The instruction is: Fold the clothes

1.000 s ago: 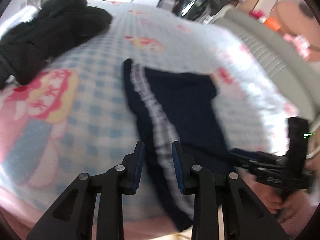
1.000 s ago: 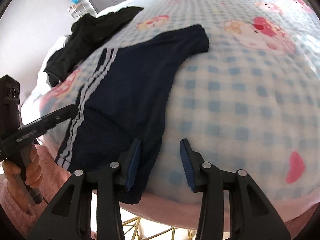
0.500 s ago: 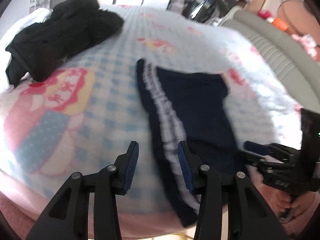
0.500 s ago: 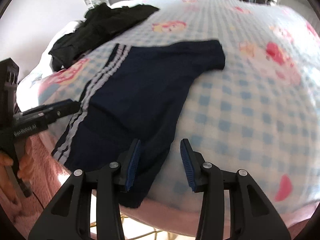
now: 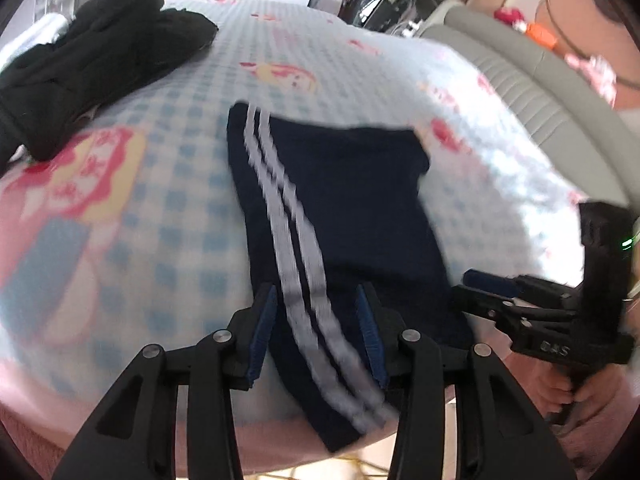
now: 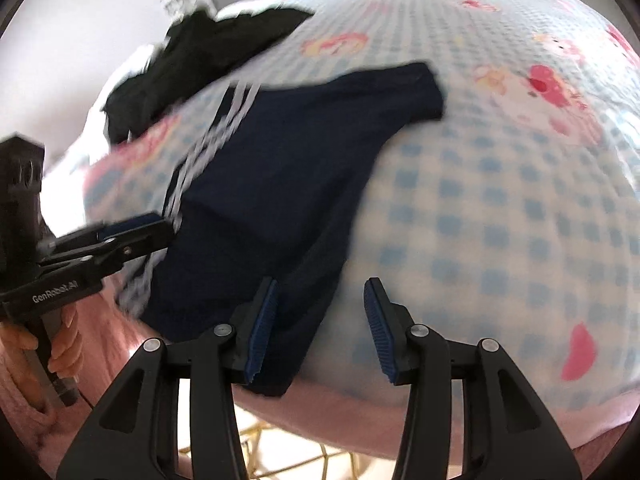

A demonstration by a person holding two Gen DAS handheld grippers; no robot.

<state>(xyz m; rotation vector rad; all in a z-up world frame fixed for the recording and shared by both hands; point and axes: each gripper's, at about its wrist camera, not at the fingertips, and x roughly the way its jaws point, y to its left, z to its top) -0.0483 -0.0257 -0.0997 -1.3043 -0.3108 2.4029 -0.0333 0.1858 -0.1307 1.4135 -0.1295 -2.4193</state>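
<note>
Navy shorts with white side stripes (image 5: 344, 216) lie flat on the blue-checked bedspread (image 5: 168, 216), also seen as navy shorts (image 6: 288, 176) in the right wrist view. My left gripper (image 5: 318, 330) is open, its jaws either side of the striped edge near the bed's front. Over the shorts' other near corner my right gripper (image 6: 320, 322) is open too. Each gripper shows in the other's view: the right gripper (image 5: 486, 280) at the shorts' right edge, the left gripper (image 6: 136, 228) at the striped side.
A heap of black clothes (image 5: 92, 64) lies at the far left of the bed, also in the right wrist view as black clothes (image 6: 208, 60). A grey padded headboard (image 5: 552, 96) runs along the right. A person's hand (image 6: 60, 340) holds the left gripper's handle.
Both grippers have shifted over the shorts' near edge; the left one now straddles the white stripes. The jaws stay open. The shorts have not moved.
</note>
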